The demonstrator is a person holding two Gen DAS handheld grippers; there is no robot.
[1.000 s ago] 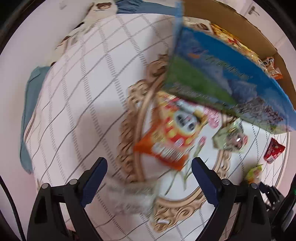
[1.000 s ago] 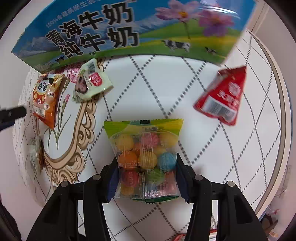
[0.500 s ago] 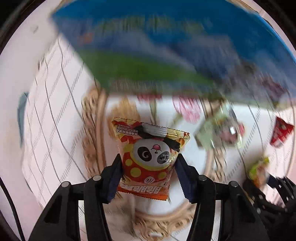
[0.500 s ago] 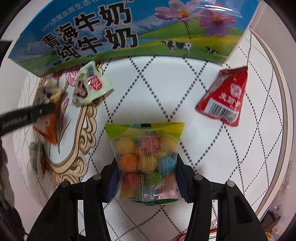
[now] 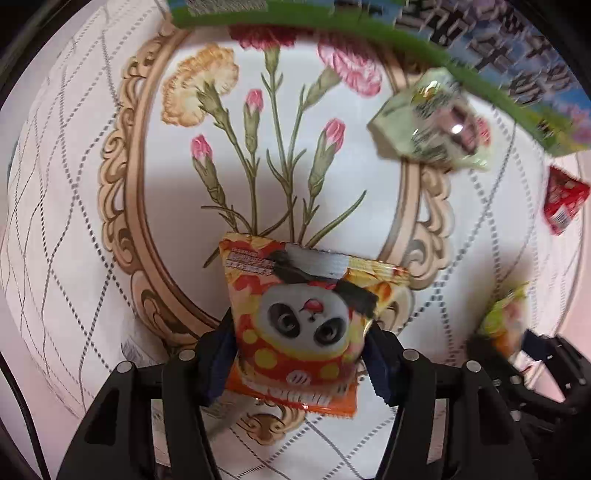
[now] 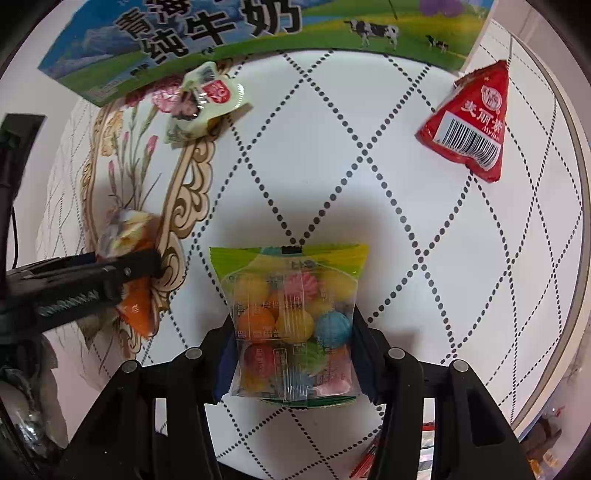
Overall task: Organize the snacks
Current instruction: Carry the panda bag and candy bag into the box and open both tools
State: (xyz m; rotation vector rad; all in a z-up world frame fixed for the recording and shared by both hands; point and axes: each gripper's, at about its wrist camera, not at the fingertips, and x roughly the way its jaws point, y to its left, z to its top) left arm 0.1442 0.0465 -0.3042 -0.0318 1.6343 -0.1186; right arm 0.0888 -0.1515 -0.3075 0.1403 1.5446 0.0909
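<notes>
An orange panda snack packet (image 5: 306, 317) sits between the blue pads of my left gripper (image 5: 299, 350), just over the flower print on the round table (image 5: 74, 221). The pads touch both sides of the packet while the jaws are opening slightly. In the right wrist view my right gripper (image 6: 291, 350) is shut on a clear bag of coloured candy balls (image 6: 291, 314), held above the cloth. That view also shows the left gripper (image 6: 110, 277) at the left edge with the panda packet (image 6: 136, 306).
A blue and green milk carton box (image 6: 258, 29) stands along the far side of the table. A pale green packet (image 6: 203, 99) lies by the box, and a red triangular packet (image 6: 469, 122) lies at the right near the table rim (image 6: 576, 221).
My left gripper came down from wide open onto the panda packet and closed around it, sinking nearer the cloth. The right gripper stayed put with the candy bag.
</notes>
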